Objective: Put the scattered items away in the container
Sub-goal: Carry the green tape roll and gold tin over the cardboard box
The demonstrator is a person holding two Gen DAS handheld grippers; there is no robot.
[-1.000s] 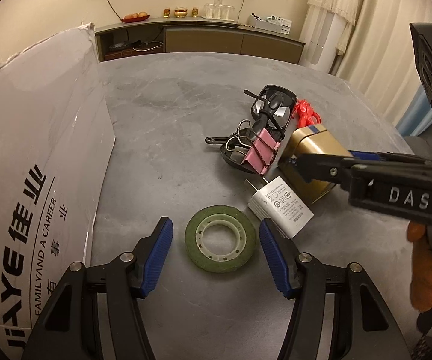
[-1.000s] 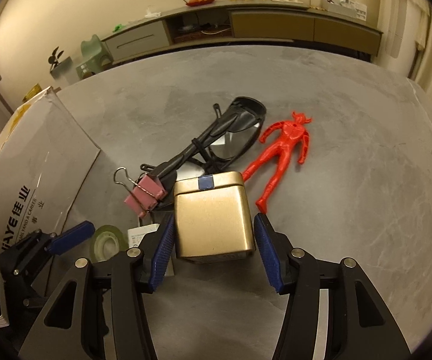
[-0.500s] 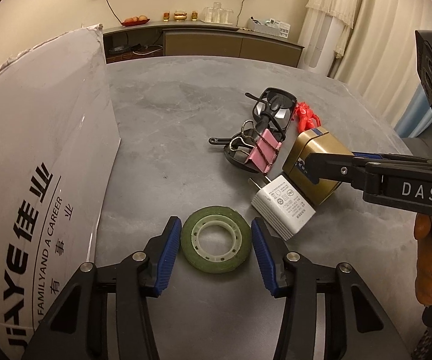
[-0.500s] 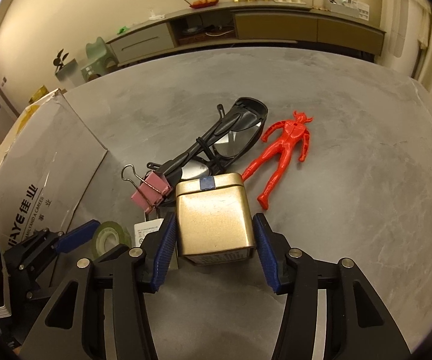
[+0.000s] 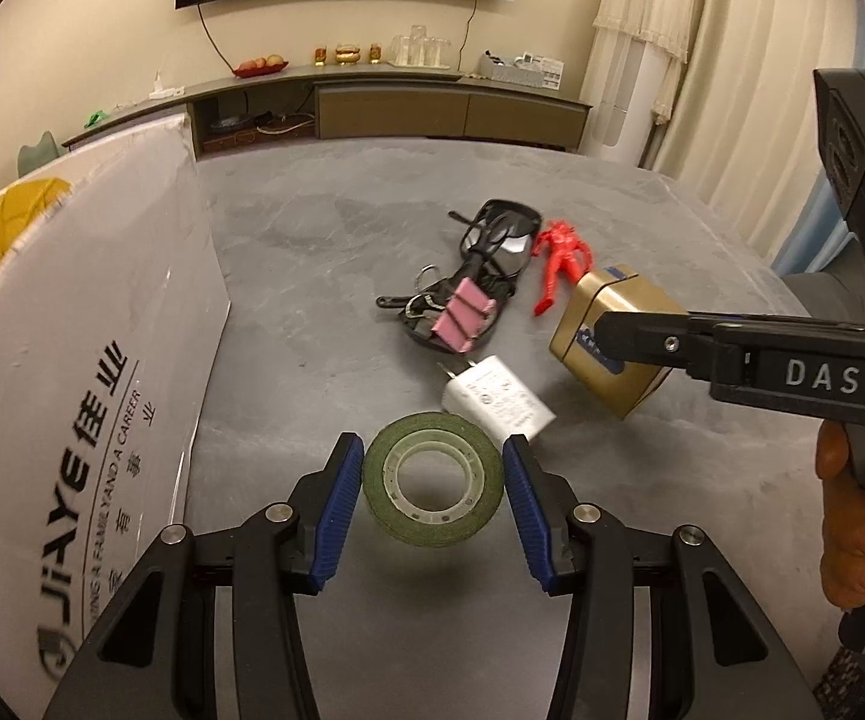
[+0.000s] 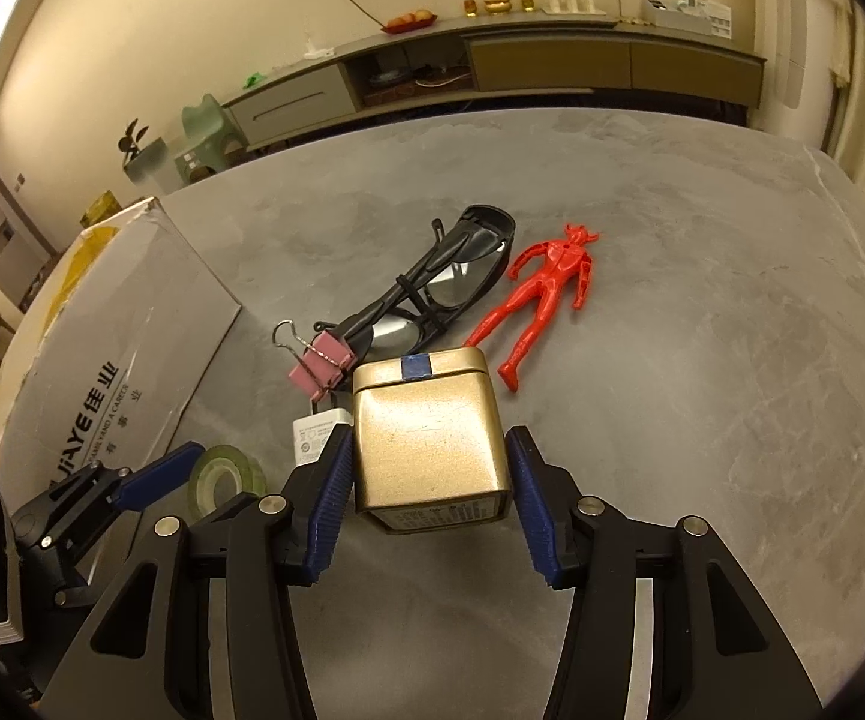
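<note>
- My left gripper has its blue pads closed against both sides of the green tape roll. The roll sits between the pads with a shadow on the table beneath it, so it appears lifted clear of the surface.
- My right gripper is clamped on the gold tin. From the left wrist view the tin hangs tilted off the grey table, held by one black finger marked DAS.
- A person's hand grips the right tool's handle at the frame edge.
- The white charger plug lies flat on the table just beyond the tape roll, prongs pointing away from me.
- The pink binder clip rests against the near end of the black sunglasses; from the right wrist view the clip touches the sunglasses' arm.
- The red toy figure lies flat on the table just beside the sunglasses, to their right, one foot near the tin's far corner.
- The white cardboard box, printed JIAYE, stands along the left side of the table, near the left gripper. I cannot see its interior from either view.
- Charger, clip, sunglasses and figure all remain on the table outside the box.
</note>
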